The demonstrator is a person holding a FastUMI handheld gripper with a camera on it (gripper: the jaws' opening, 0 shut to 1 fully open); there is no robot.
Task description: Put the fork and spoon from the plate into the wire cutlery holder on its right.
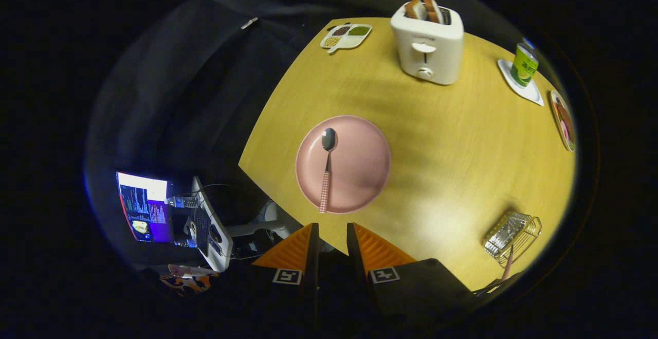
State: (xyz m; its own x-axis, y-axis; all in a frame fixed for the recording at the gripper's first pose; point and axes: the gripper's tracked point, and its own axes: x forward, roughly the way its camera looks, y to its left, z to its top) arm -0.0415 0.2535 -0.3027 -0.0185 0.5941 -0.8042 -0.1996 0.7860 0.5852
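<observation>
A pink plate (360, 169) lies on the yellow table, just beyond my fingertips. On its left half rests a spoon (327, 166) with a checked pink handle, bowl pointing away from me. The wire cutlery holder (514, 231) stands to the right of the plate near the table's edge. A thin pink handle (509, 263) sticks out of it toward me. My gripper (333, 226) hovers high above the table's near corner, open by a narrow gap with nothing between its fingers.
A white toaster (427, 46) with two bread slices stands at the far side. A divided snack dish (345, 36) sits at the far left corner. A green can (524, 65) on a white coaster and a patterned plate (563, 120) are at the right. A lit screen (144, 206) is below the table, left.
</observation>
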